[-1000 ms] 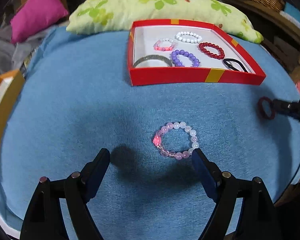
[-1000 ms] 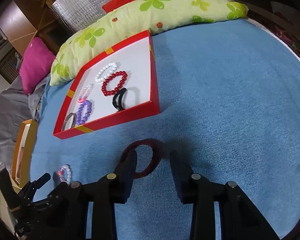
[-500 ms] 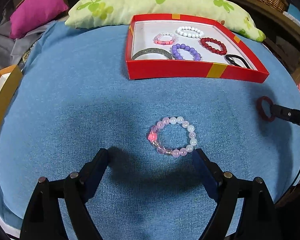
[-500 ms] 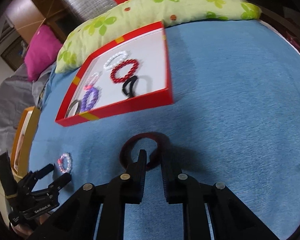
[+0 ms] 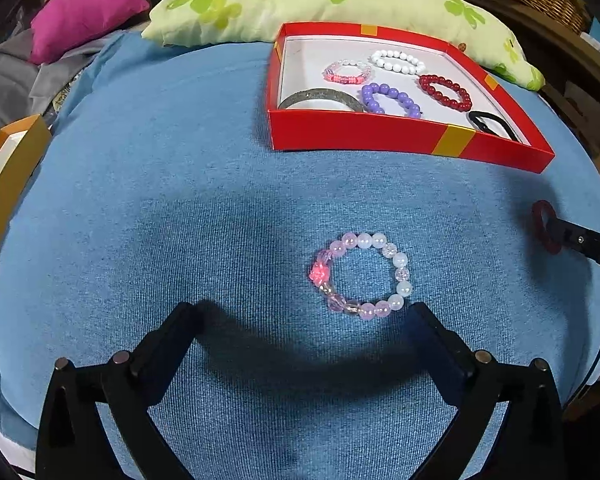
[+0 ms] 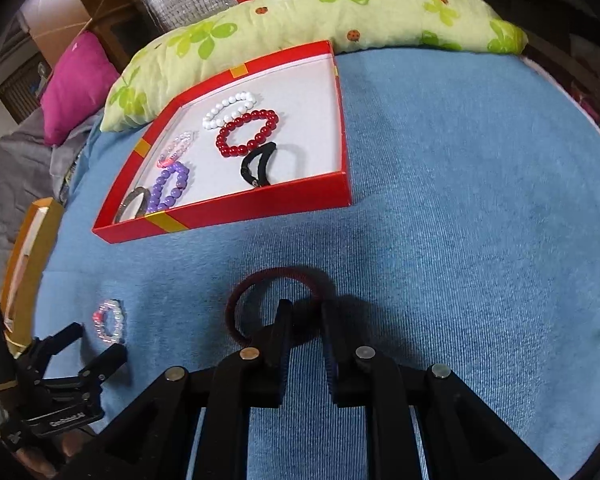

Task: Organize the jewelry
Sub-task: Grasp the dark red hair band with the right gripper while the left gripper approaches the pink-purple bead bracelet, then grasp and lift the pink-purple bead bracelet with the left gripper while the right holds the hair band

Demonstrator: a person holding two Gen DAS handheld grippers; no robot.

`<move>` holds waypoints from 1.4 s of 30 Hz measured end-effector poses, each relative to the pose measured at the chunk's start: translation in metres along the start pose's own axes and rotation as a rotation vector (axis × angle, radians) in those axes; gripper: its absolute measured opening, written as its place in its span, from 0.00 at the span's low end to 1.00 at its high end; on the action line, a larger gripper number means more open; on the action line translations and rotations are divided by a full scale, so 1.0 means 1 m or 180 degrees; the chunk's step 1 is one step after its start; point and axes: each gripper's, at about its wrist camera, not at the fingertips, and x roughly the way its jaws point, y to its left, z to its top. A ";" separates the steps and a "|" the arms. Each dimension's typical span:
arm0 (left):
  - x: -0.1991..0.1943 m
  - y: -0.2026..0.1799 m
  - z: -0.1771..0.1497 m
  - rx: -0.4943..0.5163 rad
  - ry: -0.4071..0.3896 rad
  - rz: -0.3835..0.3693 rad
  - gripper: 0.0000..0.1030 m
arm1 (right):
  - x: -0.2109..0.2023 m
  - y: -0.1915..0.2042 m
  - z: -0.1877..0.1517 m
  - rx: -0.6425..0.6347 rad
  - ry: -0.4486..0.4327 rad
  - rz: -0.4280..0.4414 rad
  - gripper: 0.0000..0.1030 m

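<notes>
The right gripper (image 6: 303,316), at lower centre of its view, is pinched on the near rim of the dark red ring (image 6: 278,304), which lies flat on the blue bed (image 6: 460,200). The red tray (image 6: 236,210) sits up and left of it. The left gripper (image 5: 302,314) is spread wide, the pink bracelet (image 5: 362,276) just ahead, toward its right finger.

The only lettering sits on the left gripper (image 6: 100,346), seen at the near left of the right wrist view: a small pale word printed along its black body, too small and blurred to read.
</notes>
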 end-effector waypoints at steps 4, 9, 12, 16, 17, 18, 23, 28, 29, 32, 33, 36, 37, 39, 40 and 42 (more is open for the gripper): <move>-0.001 -0.001 -0.001 0.0006 -0.0014 0.0015 1.00 | 0.000 -0.001 0.000 0.0069 -0.0034 -0.0008 0.18; -0.003 -0.001 0.001 0.0004 0.0015 0.0012 1.00 | -0.001 -0.004 0.000 0.0130 -0.0103 -0.0065 0.10; -0.005 -0.004 0.004 0.0028 -0.0020 0.0028 1.00 | -0.002 -0.001 0.001 0.0067 -0.0138 -0.0164 0.07; -0.009 -0.008 0.007 0.0054 -0.0118 0.0008 1.00 | 0.000 0.003 0.001 0.0028 -0.0132 -0.0221 0.07; -0.009 -0.009 0.007 0.0071 -0.0124 0.0010 1.00 | 0.001 0.002 0.002 0.0045 -0.0127 -0.0211 0.07; -0.008 -0.010 0.007 0.0080 -0.0119 0.0008 0.99 | 0.000 0.001 0.002 0.0057 -0.0121 -0.0204 0.07; -0.007 -0.010 0.007 0.0094 -0.0124 0.0001 0.83 | 0.000 0.006 0.001 -0.0025 -0.0134 -0.0261 0.07; -0.011 -0.010 0.008 0.0111 -0.0211 0.0026 0.69 | -0.002 0.001 0.001 0.0070 -0.0099 -0.0176 0.07; -0.012 -0.011 0.008 0.0117 -0.0231 0.0029 0.63 | -0.002 0.001 0.001 0.0082 -0.0089 -0.0170 0.07; -0.015 -0.013 0.008 0.0151 -0.0284 -0.0025 0.46 | -0.005 0.002 0.000 0.0084 -0.0090 -0.0165 0.06; -0.015 -0.013 0.009 0.0157 -0.0281 -0.0054 0.44 | -0.006 0.003 0.000 0.0062 -0.0099 -0.0160 0.06; -0.016 -0.014 0.009 0.0162 -0.0288 -0.0147 0.30 | -0.008 0.004 -0.001 0.0088 -0.0084 -0.0023 0.06; -0.016 -0.014 0.010 0.0144 -0.0270 -0.0224 0.27 | -0.008 0.004 -0.001 0.0102 -0.0076 -0.0007 0.06; -0.015 -0.013 0.010 0.0107 -0.0236 -0.0349 0.18 | -0.006 0.003 0.000 0.0122 -0.0046 -0.0009 0.06; -0.015 -0.014 0.010 0.0106 -0.0237 -0.0356 0.17 | -0.005 0.003 0.000 0.0130 -0.0031 -0.0012 0.06; -0.016 -0.015 0.009 0.0123 -0.0246 -0.0359 0.14 | -0.005 0.003 0.000 0.0134 -0.0023 -0.0012 0.06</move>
